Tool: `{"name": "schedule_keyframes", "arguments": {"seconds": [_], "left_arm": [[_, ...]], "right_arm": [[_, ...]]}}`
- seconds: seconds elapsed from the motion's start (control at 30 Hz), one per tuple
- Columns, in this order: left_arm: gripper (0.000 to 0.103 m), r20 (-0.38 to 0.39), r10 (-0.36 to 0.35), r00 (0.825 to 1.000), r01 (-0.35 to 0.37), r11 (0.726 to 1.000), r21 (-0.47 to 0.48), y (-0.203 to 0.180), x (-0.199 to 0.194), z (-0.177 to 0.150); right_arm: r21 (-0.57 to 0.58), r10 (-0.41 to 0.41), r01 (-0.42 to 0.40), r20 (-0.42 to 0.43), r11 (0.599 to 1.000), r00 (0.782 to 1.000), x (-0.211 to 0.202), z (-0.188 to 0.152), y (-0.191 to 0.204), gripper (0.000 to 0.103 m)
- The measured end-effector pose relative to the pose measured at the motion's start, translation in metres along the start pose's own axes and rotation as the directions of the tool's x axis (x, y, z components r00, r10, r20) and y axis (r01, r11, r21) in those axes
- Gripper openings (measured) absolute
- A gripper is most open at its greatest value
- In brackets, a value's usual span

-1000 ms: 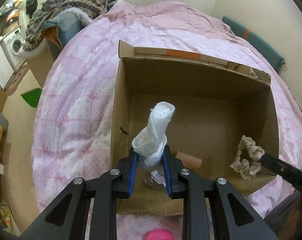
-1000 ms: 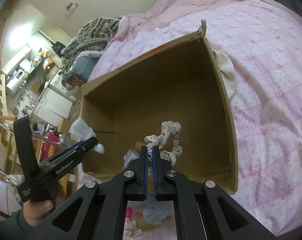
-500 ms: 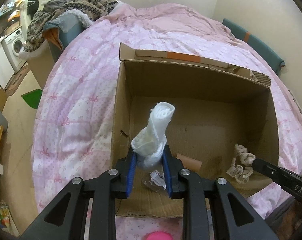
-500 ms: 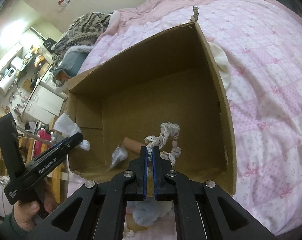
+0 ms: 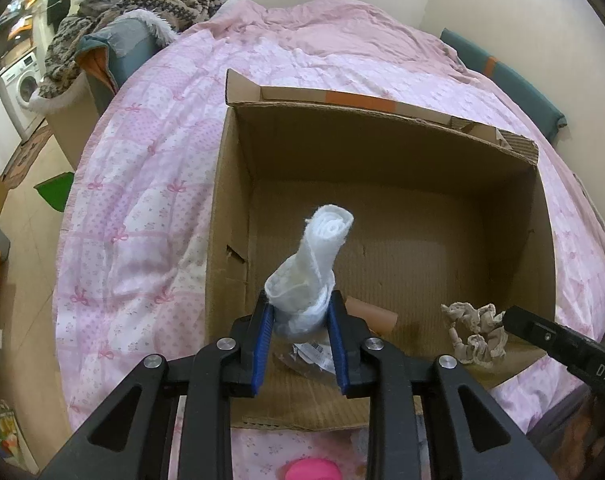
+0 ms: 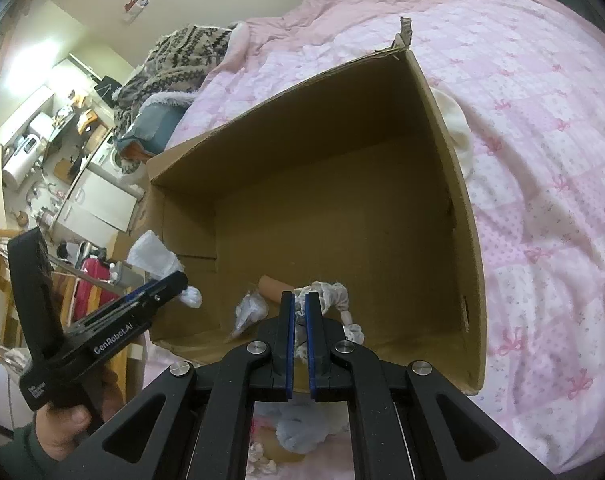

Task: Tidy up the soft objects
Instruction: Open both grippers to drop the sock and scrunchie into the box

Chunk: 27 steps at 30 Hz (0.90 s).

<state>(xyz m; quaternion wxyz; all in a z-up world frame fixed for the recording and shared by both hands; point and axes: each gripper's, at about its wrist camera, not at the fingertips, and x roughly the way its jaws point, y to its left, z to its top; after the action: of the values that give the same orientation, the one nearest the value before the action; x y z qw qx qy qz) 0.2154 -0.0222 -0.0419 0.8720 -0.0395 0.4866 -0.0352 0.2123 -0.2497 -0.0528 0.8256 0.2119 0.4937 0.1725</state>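
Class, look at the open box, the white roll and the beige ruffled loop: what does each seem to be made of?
Box: matt brown corrugated cardboard; fluting shows at the torn rim.
White roll: soft fuzzy cloth, probably fleece or towelling; its edges look fluffy.
Beige loop: gathered fabric, perhaps lace-edged, like a scrunchie.

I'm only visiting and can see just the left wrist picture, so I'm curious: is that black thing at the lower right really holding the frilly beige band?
Observer: Yes, the right wrist view shows the right gripper shut on the frilly band.
Operator: Anything beside the box I can't see?
Observer: A cream cloth lies on the pink quilt against the cardboard box, outside its right-hand wall.
Operator: Who carries my gripper?
Observer: A hand in a dark green sleeve holds the left gripper.
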Motion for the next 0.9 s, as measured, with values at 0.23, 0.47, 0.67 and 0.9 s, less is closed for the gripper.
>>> {"name": "schedule_keyframes", "arguments": {"seconds": [0.23,0.47,0.67,0.9], "left_arm": [[0.027,-0.014,-0.015,1.000,0.015,1.000,0.010,-0.004,0.002,-0.001],[0.067,0.016,-0.032,0.999,0.032,0.999,0.018,-0.008,-0.007,0.001],[0.069,0.012,-0.032,0.999,0.032,0.999,0.015,-0.008,-0.010,0.002],[0.069,0.028,-0.028,0.999,0.028,1.000,-0.001,-0.006,-0.015,0.004]], "right_arm": [[0.014,0.025,-0.025,0.007,1.000,1.000,-0.002,0.001,-0.002,0.013],[0.032,0.054,-0.055,0.038,0.998,0.998,-0.008,0.001,-0.003,0.061],[0.049,0.051,-0.054,0.049,0.997,0.997,-0.011,0.002,-0.006,0.061],[0.056,0.042,-0.045,0.052,0.997,0.998,-0.011,0.003,-0.006,0.061]]}}
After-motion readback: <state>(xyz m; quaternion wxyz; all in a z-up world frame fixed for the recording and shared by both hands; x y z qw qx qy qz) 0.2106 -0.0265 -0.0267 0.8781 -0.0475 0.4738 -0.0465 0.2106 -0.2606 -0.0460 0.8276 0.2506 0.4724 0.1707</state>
